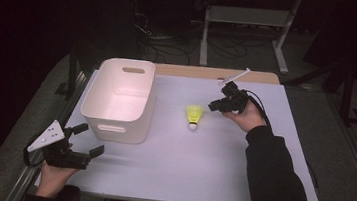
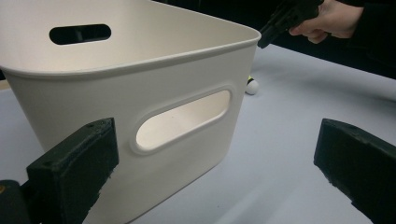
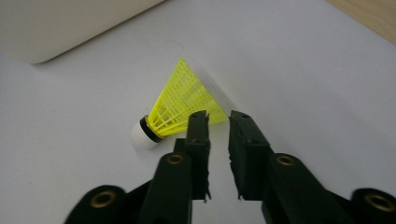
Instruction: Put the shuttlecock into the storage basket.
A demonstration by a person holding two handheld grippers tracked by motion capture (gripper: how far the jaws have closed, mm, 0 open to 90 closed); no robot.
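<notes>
Near the middle of the white table mat (image 1: pixel 220 165), just right of the bin, lies the yellow shuttlecock (image 1: pixel 194 115), on its side with the white cork tip toward the near edge and the skirt toward the far edge. Right gripper (image 1: pixel 214 106) hovers just right of it, jaws nearly together with a thin gap and nothing between them; in the right gripper view the right gripper (image 3: pixel 218 117) sits at the skirt rim of the shuttlecock (image 3: pixel 180 106), apparently not yet closed on it. Likely step is picking the shuttlecock up: open the jaws wider first, come down across the skirt near the black band by the cork (stiffer there, the mesh probably flexes), squeeze lightly so the skirt isn't crushed, lift clear. Left gripper (image 1: pixel 89 144) rests at the near left of the table, jaws wide apart, holding nothing, pointed at the near wall of the white plastic bin (image 2: pixel 140 79). The bin (image 1: pixel 121 99) stands upright, handle slots in near and far walls, and its visible inside looks empty.
</notes>
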